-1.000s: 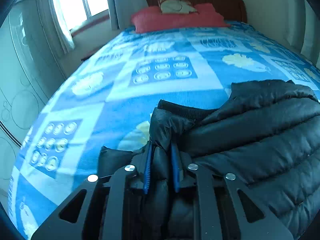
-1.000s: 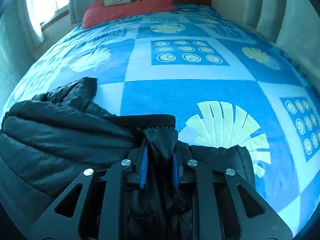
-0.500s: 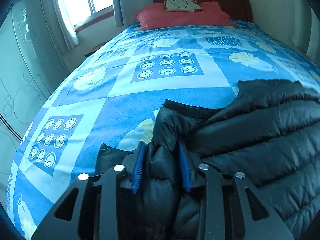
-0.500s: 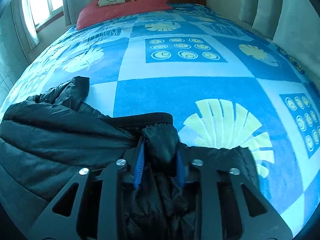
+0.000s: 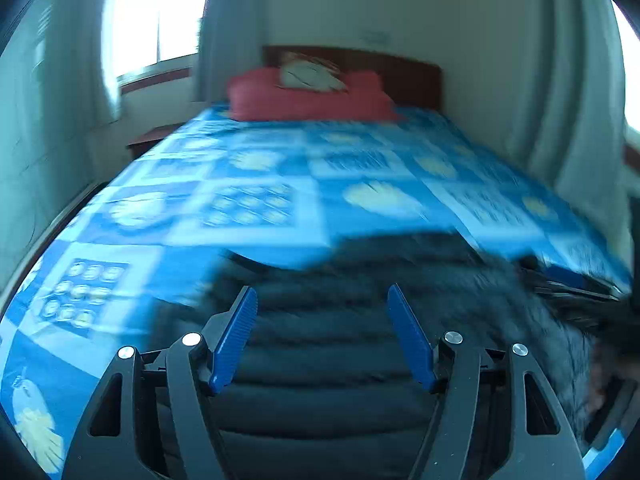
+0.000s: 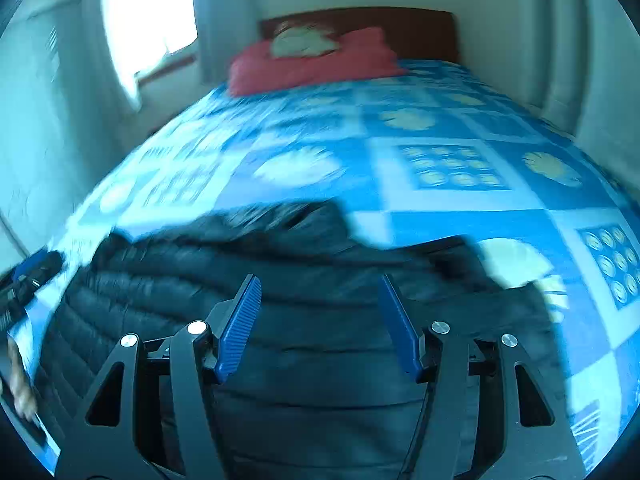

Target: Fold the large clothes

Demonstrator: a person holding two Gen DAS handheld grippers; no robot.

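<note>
The black puffy jacket lies on the bed, close to the near end, with its quilted rows running side to side. In the right wrist view the jacket spreads from the left side across the middle, and a bumpy fold of it sticks up at its far edge. The left gripper is above the jacket with its blue fingers spread wide, and nothing is between them. The right gripper is above the jacket too, and its blue fingers are also spread wide with nothing held. The jacket looks smeary in both views, so small parts of it are hard to make out. Under the jacket is a blue bedspread with light squares, pale leaf shapes and little rings on it. The bedspread covers the whole bed. At the far end is a red pillow with a smaller pale pillow on top of it. Behind them stands a dark wooden headboard. A bright window is on the left wall, with a grey curtain beside it.
</note>
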